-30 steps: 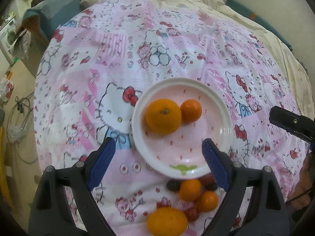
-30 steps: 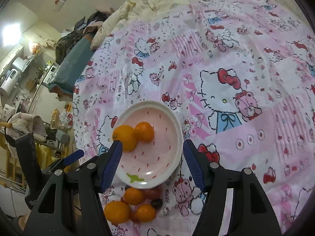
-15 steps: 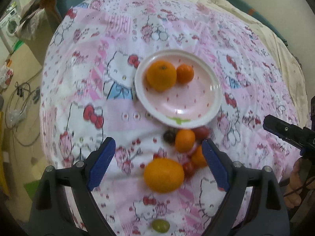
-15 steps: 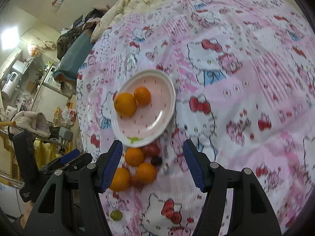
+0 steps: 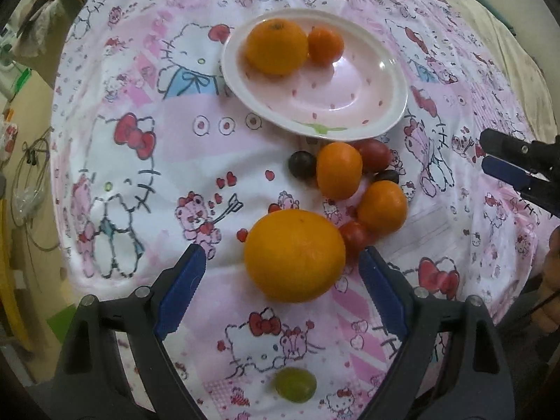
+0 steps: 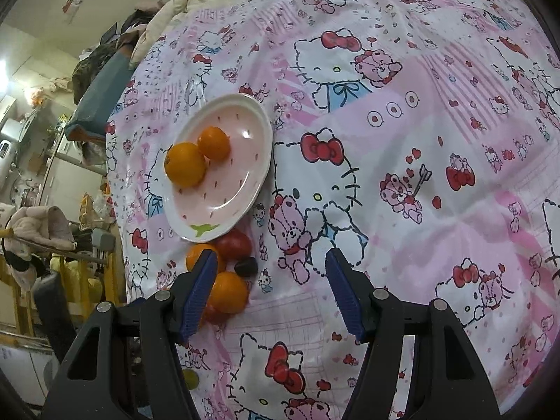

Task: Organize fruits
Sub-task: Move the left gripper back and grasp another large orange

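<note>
bedspread (image 5: 147, 161): soft quilted base, fruit sat in shallow dips; bare cloth left of the left claw, free to move.
plate (image 5: 385, 112): beyond the left claw, two oranges parked on its far side, near half bare for more.
big orange (image 5: 294, 254): just ahead of the left claw (image 5: 281, 269), which was spread wide, nothing pinched.
small fruit cluster (image 5: 353, 182): crowded between orange and plate rim, tight.
right claw (image 6: 271, 287): spread, empty, cluster by its left finger.
green grape (image 5: 294, 384): alone, under the left claw.

Green grape (image 6: 190, 379) — half hidden behind right hand-held gripper (image 6: 271, 292).
</note>
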Demonstrator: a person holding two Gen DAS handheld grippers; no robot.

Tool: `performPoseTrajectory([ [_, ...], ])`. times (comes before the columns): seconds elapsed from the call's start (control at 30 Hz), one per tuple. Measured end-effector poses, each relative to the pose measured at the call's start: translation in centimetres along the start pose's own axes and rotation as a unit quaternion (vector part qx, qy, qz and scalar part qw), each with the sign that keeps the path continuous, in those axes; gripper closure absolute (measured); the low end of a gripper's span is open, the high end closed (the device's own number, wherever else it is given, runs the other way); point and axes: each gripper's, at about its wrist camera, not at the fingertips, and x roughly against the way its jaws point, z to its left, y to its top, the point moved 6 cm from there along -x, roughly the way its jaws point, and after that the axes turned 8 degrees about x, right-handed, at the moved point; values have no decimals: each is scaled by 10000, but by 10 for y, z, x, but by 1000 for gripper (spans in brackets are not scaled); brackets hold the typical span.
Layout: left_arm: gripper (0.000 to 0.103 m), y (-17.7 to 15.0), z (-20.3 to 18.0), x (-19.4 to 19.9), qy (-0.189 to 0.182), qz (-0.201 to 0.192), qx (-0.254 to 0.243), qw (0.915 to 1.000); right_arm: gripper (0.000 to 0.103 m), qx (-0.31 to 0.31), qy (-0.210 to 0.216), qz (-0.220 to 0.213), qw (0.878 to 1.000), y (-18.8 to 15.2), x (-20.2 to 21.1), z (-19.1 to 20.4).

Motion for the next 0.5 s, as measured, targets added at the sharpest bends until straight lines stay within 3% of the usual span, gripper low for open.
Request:
performPoseTrajectory([
  [0.07,17,0,-3,-6,-82,123,-62,9999,36,7,-14,0,10000,1,-2,1],
  [0.2,36,0,-5,-14,-14,256,-88,9996,36,28,-2,62,10000,2,-8,4],
  [0.27,40,-1,-7,-16,-97,320,-21,9994,36,22,58,132,9999,0,-13,6],
  [0.5,46,2,-9,-13,-118,362,17,9993,36,131,416,566,9974,-14,-37,25],
])
